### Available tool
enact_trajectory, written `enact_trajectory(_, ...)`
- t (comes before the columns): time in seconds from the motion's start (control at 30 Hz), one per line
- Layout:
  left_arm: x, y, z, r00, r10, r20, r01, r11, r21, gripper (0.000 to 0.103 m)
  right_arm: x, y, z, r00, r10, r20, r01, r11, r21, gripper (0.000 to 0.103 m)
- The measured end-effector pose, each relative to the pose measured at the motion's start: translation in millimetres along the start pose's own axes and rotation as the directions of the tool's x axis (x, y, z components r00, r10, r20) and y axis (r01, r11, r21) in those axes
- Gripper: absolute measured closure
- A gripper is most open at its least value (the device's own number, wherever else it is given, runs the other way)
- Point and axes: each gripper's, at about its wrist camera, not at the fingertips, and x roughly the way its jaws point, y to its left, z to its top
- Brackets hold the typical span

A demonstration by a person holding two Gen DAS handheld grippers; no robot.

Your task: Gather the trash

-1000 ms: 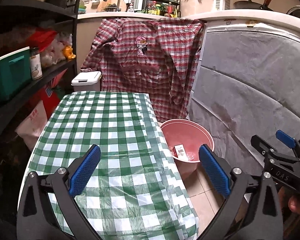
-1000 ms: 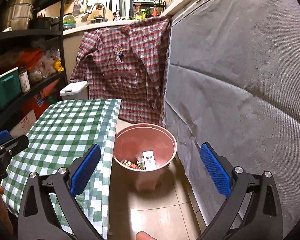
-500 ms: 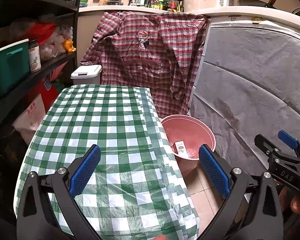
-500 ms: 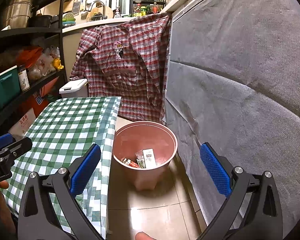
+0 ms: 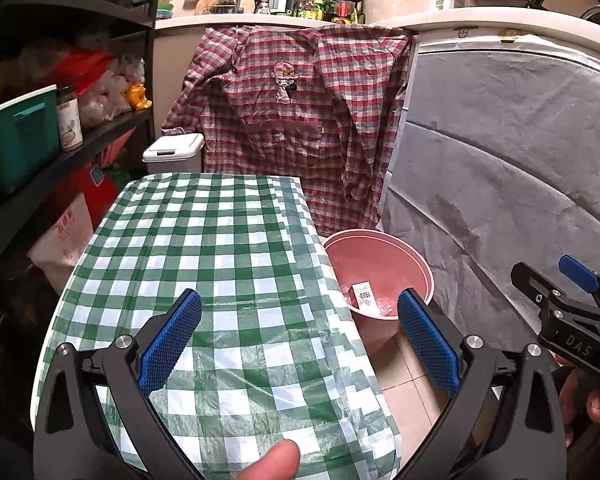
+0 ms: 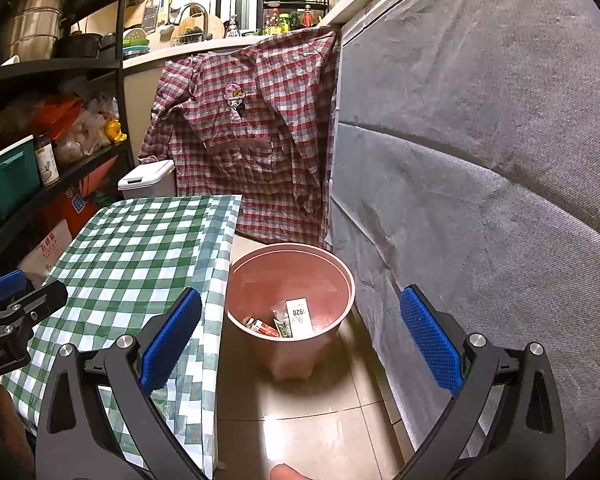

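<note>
A pink bucket (image 6: 296,280) stands on the floor to the right of the table; it also shows in the left wrist view (image 5: 380,256). Inside lie a white carton marked 1928 (image 6: 299,316), a red packet (image 6: 266,327) and other wrappers. The table with the green checked cloth (image 5: 204,264) holds no trash that I can see. My left gripper (image 5: 300,340) is open and empty above the table's near end. My right gripper (image 6: 300,340) is open and empty above the floor, in front of the bucket.
A plaid shirt (image 5: 292,120) hangs behind the table. A grey covered panel (image 6: 480,160) lines the right side. Dark shelves (image 5: 40,128) with a teal box and jars stand left. A white lidded bin (image 5: 174,152) sits behind the table. Tiled floor (image 6: 320,420) lies before the bucket.
Both grippers have drawn back and risen slightly, so the table and bucket sit lower and a little further away. Both stay open and empty.
</note>
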Motion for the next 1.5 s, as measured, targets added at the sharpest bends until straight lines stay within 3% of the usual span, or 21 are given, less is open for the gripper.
enact_trajectory(1.5,0.8,1.3,-3.1,1.0,-0.016,-0.008,0.016,1.0,0.022,0.008,1.1,-2.0,0.4,1.0,0.001,0.002,-0.001,1.0,0.0,0.005)
